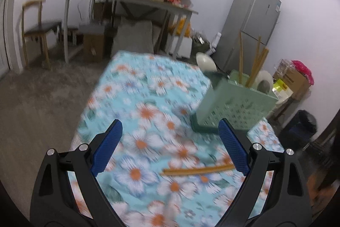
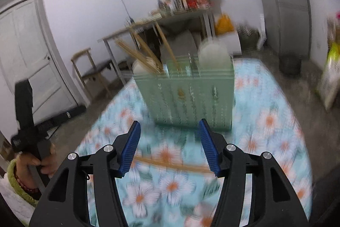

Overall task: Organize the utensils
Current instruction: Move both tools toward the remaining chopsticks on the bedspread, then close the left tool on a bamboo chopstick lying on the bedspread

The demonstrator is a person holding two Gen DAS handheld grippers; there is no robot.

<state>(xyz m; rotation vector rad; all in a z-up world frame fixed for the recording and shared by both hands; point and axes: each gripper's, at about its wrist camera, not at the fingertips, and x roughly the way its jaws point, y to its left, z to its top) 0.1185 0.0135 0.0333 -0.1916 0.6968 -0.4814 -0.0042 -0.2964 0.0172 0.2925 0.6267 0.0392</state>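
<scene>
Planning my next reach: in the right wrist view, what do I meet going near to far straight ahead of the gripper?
Right gripper → loose chopsticks lying on the floral cloth → green utensil basket holding upright chopsticks → cluttered table.

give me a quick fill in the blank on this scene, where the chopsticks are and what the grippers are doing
1. The loose chopsticks lie flat on the ____ tablecloth.
2. Several chopsticks already stand upright in the ____ basket.
3. The left gripper and the right gripper both have their jaws ____.
4. Behind the basket stands a tall grey ____.

Missing words: floral; green; open; fridge
</scene>
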